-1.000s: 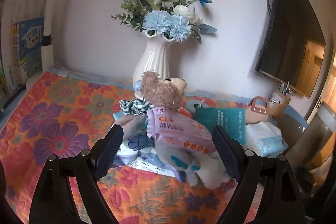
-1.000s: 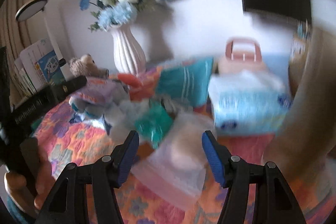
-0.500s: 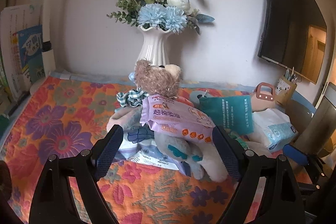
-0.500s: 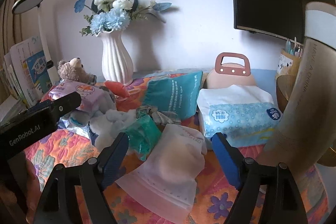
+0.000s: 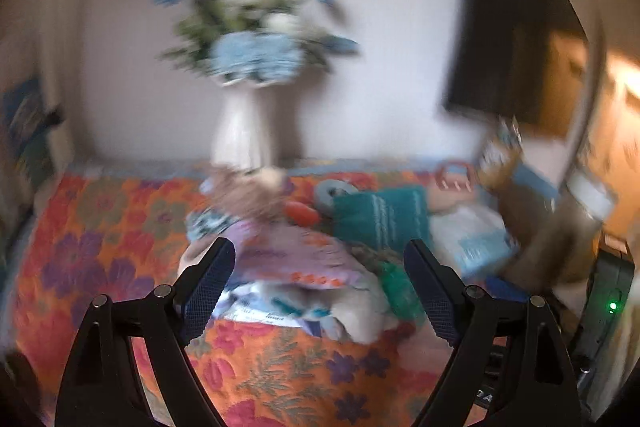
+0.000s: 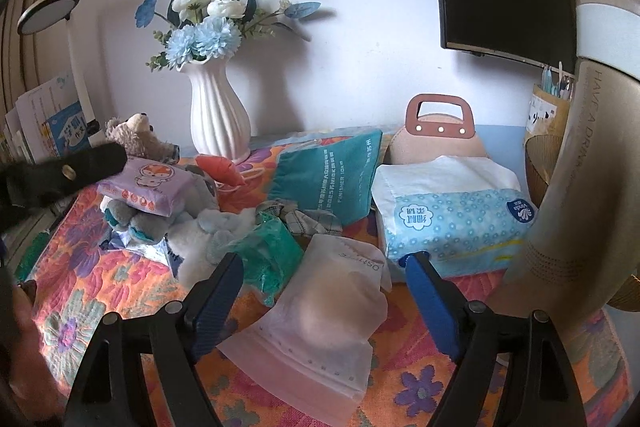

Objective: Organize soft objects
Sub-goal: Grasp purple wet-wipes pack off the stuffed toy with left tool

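Little looks sorted so far: the soft things lie in one loose heap on the flowered table [image 6: 100, 291]. A lilac wipes pack [image 6: 146, 189] rests on a grey plush toy [image 6: 136, 223], with a teal pouch [image 6: 332, 179], a green bag [image 6: 268, 255] and a blue tissue pack [image 6: 452, 223] close by. The right gripper [image 6: 326, 301] has just been opening its fingers; they now stand wide around a white translucent packet [image 6: 320, 323] without pressing it. The left gripper [image 5: 320, 291] hovers wide open and empty before the heap, its view blurred. Nearly everything remains to be placed.
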### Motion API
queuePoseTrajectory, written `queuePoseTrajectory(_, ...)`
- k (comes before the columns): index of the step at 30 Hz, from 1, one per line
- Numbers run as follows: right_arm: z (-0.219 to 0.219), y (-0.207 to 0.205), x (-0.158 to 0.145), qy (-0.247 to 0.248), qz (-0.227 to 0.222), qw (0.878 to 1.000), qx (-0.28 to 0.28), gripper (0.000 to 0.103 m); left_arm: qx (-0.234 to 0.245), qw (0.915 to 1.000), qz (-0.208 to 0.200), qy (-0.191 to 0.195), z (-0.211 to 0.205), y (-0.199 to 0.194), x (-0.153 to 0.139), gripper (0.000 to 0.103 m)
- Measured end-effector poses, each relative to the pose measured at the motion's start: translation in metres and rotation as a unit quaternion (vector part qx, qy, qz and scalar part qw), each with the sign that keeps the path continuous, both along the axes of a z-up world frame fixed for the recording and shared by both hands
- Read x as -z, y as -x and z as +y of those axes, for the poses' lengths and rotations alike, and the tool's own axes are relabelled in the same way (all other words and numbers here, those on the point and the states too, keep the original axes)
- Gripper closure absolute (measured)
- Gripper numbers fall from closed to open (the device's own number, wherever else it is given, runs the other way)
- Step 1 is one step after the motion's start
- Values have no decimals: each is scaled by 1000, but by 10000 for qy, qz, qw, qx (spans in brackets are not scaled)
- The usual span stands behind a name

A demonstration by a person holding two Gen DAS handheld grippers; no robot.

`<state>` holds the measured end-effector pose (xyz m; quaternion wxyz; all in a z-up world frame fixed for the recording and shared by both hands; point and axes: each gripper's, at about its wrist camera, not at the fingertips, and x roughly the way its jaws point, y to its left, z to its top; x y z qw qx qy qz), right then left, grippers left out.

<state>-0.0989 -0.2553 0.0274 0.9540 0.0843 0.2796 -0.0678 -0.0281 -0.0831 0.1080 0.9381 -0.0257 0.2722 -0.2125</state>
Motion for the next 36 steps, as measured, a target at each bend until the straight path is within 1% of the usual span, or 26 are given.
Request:
queuePoseTrajectory(1, 0, 1, 0, -12, -17, 10000, 3, 21, 217, 9992, 74, -333, -11, -5, -5, 17)
queuePoseTrajectory(3, -1, 3, -1, -64, -66, 10000, 12, 21, 391, 9952, 239, -866, -26, -20, -6, 17)
queuePoseTrajectory(6, -4, 5, -1, -157, -104, 9998, 9, 21, 380, 9905, 507, -1223, -34, -45, 4, 17)
queuePoseTrajectory(7, -5, 6, -1, -192, -112, 9998, -4, 21, 425, 9874, 648, -1383, -37, -55, 12, 17)
queuePoseTrajectory(9, -6, 6, -1, -231, -111, 9997, -30, 21, 408, 9833, 828, -1568, -37, -62, 22, 18)
queuePoseTrajectory(10, -6, 6, -2, -244, -116, 9996, -53, 21, 340, 9818, 942, -1611, -34, -62, 27, 18)
queuePoseTrajectory(12, -5, 7, -2, -251, -133, 9996, -90, 20, 409, 9821, 1116, -1464, -24, -54, 32, 18)
queuePoseTrajectory(14, -4, 8, -3, -234, -172, 9995, -106, 20, 621, 9805, 1427, -1196, -9, -41, 41, 18)
queuePoseTrajectory(15, -3, 9, -3, -226, -179, 9995, -112, 20, 713, 9798, 1519, -1089, -3, -34, 44, 18)
queuePoseTrajectory(16, -3, 9, -3, -220, -181, 9995, -116, 19, 862, 9777, 1666, -946, 3, -26, 49, 18)
queuePoseTrajectory(18, -3, 9, -3, -215, -196, 9995, -128, 17, 1023, 9759, 1785, -734, 13, -14, 53, 18)
queuePoseTrajectory(19, -3, 10, -4, -224, -212, 9994, -125, 16, 1028, 9767, 1774, -643, 19, -9, 52, 18)
queuePoseTrajectory(21, -5, 10, -4, -261, -230, 9993, -110, 15, 917, 9799, 1640, -675, 24, -5, 46, 18)
queuePoseTrajectory(24, -8, 8, -3, -360, -176, 9991, -111, 15, 910, 9854, 1280, -662, 24, -11, 18, 18)
queuePoseTrajectory(26, -9, 7, -2, -396, -155, 9990, -122, 15, 954, 9865, 1127, -710, 14, -19, 4, 18)
queuePoseTrajectory(28, -9, 7, -2, -392, -147, 9990, -156, 15, 993, 9869, 938, -853, -2, -33, -5, 18)
queuePoseTrajectory(31, -6, 5, -1, -328, -116, 9991, -226, 15, 1060, 9849, 836, -1083, -25, -58, -11, 18)
queuePoseTrajectory(33, -3, 5, -2, -282, -114, 9992, -254, 15, 1175, 9795, 974, -1318, -42, -77, -6, 18)
queuePoseTrajectory(35, -3, 6, -2, -288, -126, 9991, -288, 15, 1139, 9746, 1152, -1544, -55, -94, 6, 18)
queuePoseTrajectory(36, -3, 6, -2, -307, -132, 9990, -304, 15, 1037, 9724, 1216, -1701, -59, -102, 14, 22)
